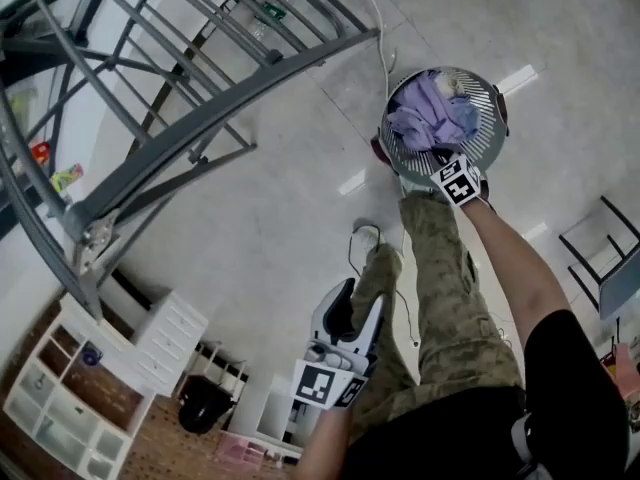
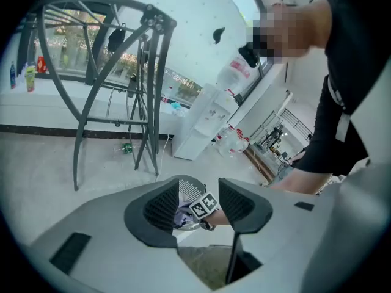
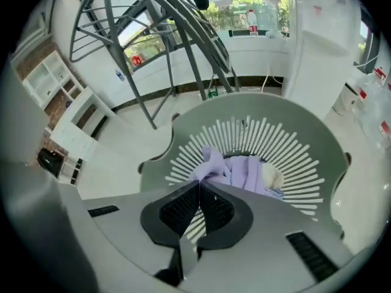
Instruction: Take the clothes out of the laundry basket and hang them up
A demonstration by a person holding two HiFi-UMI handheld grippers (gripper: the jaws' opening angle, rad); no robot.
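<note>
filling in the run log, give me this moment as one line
left tool: open, empty | right tool: shut on lavender garment | laundry basket: on floor

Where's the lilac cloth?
The lilac cloth lies in the round grey slatted basket, upper right in the head view, a fold pinched by the right gripper.

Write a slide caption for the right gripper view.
Right tool pinches a lavender garment inside the grey laundry basket.

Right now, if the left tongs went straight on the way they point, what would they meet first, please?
Probably the marker cube on the right tongs, framed between the open left tongs; the laundry basket lies just beyond. Depth is unclear, so that is a guess.
</note>
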